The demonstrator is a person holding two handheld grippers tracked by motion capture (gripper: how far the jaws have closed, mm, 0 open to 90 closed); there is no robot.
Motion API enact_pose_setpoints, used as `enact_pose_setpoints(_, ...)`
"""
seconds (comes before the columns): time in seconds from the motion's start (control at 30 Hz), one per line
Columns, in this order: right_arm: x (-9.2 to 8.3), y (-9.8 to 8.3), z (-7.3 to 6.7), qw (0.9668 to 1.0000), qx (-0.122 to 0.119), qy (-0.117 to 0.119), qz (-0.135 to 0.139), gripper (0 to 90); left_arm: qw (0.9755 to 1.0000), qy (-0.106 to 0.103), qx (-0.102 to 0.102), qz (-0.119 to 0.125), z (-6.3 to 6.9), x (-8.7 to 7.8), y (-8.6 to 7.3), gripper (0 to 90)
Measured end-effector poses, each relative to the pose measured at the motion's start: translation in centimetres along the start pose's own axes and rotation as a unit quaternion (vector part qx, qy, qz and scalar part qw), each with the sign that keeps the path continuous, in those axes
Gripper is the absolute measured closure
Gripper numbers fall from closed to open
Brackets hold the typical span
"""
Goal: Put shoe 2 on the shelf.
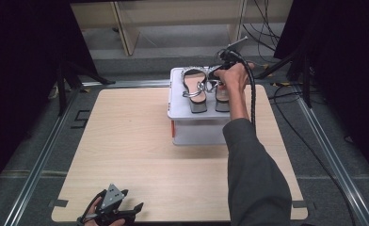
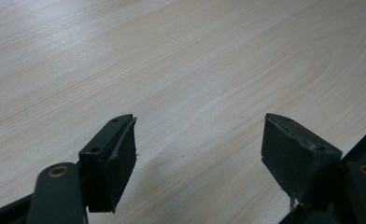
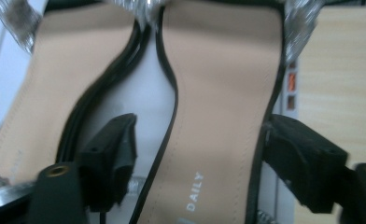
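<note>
Tan-lined black sandal (image 3: 214, 121) on the white box (image 1: 178, 101) near our bench's far edge sits between our right tool's (image 3: 197, 140) parted jaws; light, stiff-soled, best gripped across its sole.

One readable word: "DAILY", pale capitals printed on the tan insole of the sandal (image 3: 218, 121) lying between the right gripper (image 3: 200, 154) jaws in the right gripper view, near the bottom edge, running lengthwise along the footbed. Faint print on the other sandal's insole (image 3: 36, 107), at left, too blurred to read. Small orange and brown label patches on the white box (image 3: 291, 88) edge at right, illegible. No readable text in the high view or left gripper view.
</note>
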State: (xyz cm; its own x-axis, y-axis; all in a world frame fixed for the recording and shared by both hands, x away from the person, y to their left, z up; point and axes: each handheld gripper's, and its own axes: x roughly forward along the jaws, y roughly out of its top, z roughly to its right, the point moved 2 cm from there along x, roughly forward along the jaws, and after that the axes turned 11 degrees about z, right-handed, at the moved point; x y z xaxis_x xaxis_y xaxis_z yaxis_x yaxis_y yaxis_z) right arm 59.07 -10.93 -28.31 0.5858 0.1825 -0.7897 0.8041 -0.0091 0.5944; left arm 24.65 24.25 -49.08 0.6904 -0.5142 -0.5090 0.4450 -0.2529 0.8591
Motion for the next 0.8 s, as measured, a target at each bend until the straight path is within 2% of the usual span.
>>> enact_pose_setpoints(0.1, -0.4, 0.2, 0.2, 0.9999, 0.000, 0.002, 0.011, 24.8, 1.0000, -0.002, 0.006, -0.006, 0.0, -0.1, 0.0, 26.3)
enact_pose_setpoints(0.13, -0.9, 0.6, 0.4, 0.9994, -0.001, 0.010, 0.032, 25.3, 1.0000, 0.002, 0.008, -0.005, -0.1, -0.1, 0.0, 26.3)
enact_pose_setpoints(0.17, -0.9, 0.6, 0.4, 0.9994, -0.001, 0.010, 0.032, 25.3, 1.0000, 0.002, 0.008, -0.005, -0.1, -0.1, 0.0, 26.3)
enact_pose_setpoints(0.2, -1.3, 0.9, 0.6, 0.9984, -0.010, 0.021, 0.052, 26.1, 0.9999, 0.003, 0.009, -0.007, -0.1, 0.0, 0.0, 26.3)
enact_pose_setpoints(0.27, -1.6, 1.0, 0.8, 0.9976, -0.012, 0.034, 0.060, 26.3, 0.9999, 0.004, 0.012, -0.009, -0.2, 0.0, 0.0, 26.3)
enact_pose_setpoints(0.33, -1.9, 1.1, 1.1, 0.9973, -0.009, 0.033, 0.066, 26.2, 1.0000, 0.000, 0.002, 0.000, 0.0, 0.0, 0.0, 26.3)
enact_pose_setpoints(0.43, -2.2, 1.3, 1.7, 0.9959, -0.004, 0.035, 0.083, 25.9, 1.0000, 0.002, 0.002, -0.002, 0.0, 0.0, 0.0, 26.3)
enact_pose_setpoints(0.47, -2.3, 1.4, 1.8, 0.9956, 0.002, 0.034, 0.088, 25.7, 0.9999, 0.004, 0.010, -0.008, -0.2, 0.0, 0.0, 26.3)
enact_pose_setpoints(0.53, -2.5, 1.5, 2.2, 0.9953, -0.002, 0.028, 0.093, 24.3, 0.9999, 0.005, 0.011, -0.009, -0.2, 0.0, 0.0, 26.3)
enact_pose_setpoints(0.57, -2.4, 1.5, 2.6, 0.9946, -0.018, 0.025, 0.099, 24.2, 0.9999, 0.004, 0.011, -0.010, -0.2, 0.0, 0.0, 26.3)
enact_pose_setpoints(0.6, -2.4, 1.5, 3.0, 0.9943, -0.020, 0.020, 0.103, 23.8, 0.9999, 0.004, 0.011, -0.009, -0.1, 0.0, 0.0, 26.3)
enact_pose_setpoints(0.7, -2.7, 1.5, 3.8, 0.9945, -0.013, 0.020, 0.102, 23.7, 1.0000, 0.001, 0.002, -0.003, 0.0, 0.0, 0.0, 26.3)
enact_pose_setpoints(0.77, -2.9, 1.4, 4.1, 0.9944, -0.011, 0.026, 0.102, 23.8, 0.9999, 0.005, 0.013, -0.009, -0.2, -0.1, 0.0, 26.3)
enact_pose_setpoints(0.8, -3.1, 1.4, 4.3, 0.9944, -0.013, 0.030, 0.101, 23.8, 0.9999, 0.005, 0.012, -0.008, -0.2, 0.0, 0.0, 26.3)
